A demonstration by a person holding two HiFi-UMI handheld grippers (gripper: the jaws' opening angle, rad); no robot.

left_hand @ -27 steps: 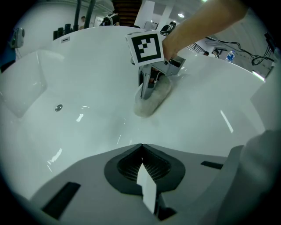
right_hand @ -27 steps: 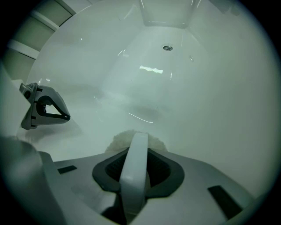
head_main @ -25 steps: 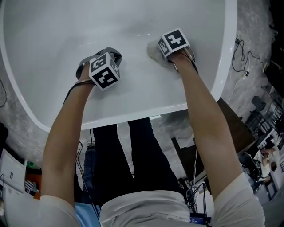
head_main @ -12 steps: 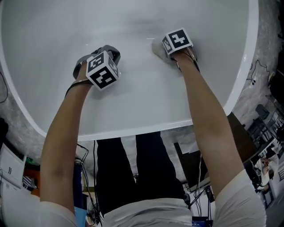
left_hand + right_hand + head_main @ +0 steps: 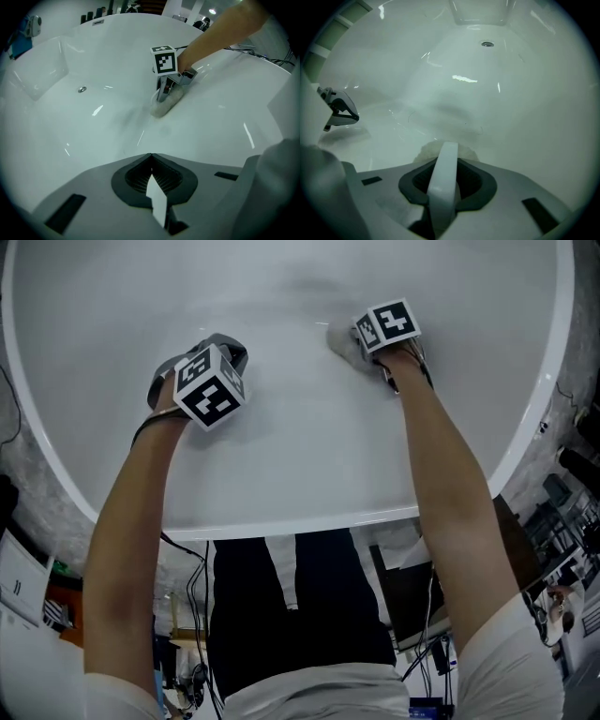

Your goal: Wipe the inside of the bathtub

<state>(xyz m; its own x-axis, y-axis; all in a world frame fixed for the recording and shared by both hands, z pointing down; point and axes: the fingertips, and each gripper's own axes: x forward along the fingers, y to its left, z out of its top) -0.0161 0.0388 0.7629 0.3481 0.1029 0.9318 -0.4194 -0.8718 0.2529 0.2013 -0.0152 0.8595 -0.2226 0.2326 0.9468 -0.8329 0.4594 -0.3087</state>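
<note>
Two pairs of jaws are doing two different jobs. Those of the right gripper (image 5: 446,149) are clamped on a pale wiping cloth (image 5: 423,152). Its fuzzy edge pokes out just past the tips and lies against the inside of the bathtub (image 5: 281,479), well short of the drain (image 5: 487,44), which sits straight ahead up the basin. We judge the gripper is held low and pressed down so that the cloth, not the jaws, rubs the white surface.

Those of the left gripper (image 5: 151,158) are closed together on nothing, with only bare tub ahead of them. It is also well short of the drain and off to one side of the line from the cloth to the drain. We take it to be idle, or acting as a brace while we lean over the near rim with both arms stretched in.

Much stays hidden. Most of the cloth is tucked under the right gripper, and from above only a grey corner shows beside it, so we cannot tell its full shape or whether it is wet. The head view cuts the drain off altogether. A faint dull patch between the cloth and the drain may be shadow or a wiped smear. We cannot tell whether the left jaws touch the tub.
</note>
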